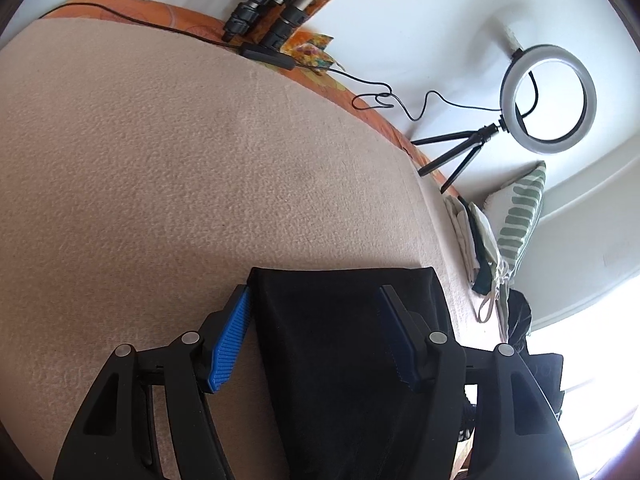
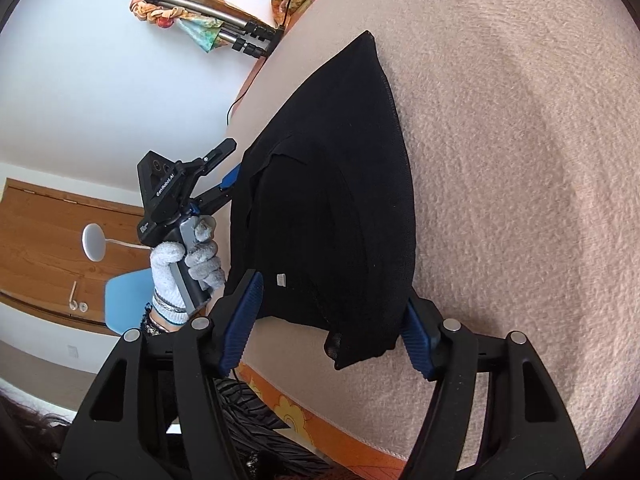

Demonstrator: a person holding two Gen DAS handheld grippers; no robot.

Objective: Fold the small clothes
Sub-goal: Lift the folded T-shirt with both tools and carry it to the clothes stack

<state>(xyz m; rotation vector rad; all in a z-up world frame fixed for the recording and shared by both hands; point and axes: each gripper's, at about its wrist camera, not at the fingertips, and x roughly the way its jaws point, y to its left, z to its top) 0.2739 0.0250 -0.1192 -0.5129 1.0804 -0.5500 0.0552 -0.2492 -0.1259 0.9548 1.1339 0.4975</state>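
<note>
In the left wrist view, the left gripper (image 1: 316, 320) is standing with its jaws apart, straddling one end of the black garment (image 1: 344, 360), which is lying on the beige blanket (image 1: 200, 160) near its right-hand edge. One blue pad (image 1: 230, 344) is sitting just beside the cloth's edge and the other is resting over the fabric, so the jaws are open and nothing is being pinched. A ring light (image 1: 548, 98) is standing past the far edge.

In the right wrist view, the right gripper (image 2: 332, 320) is also standing open, its pads flanking the garment's near hem (image 2: 352, 344) close to the blanket's near edge, while a gloved hand (image 2: 188, 268) is holding the other gripper at the left edge. The cloth is looking thin, soft and light, likely to sag, so corners and hems are seeming the best holds
</note>
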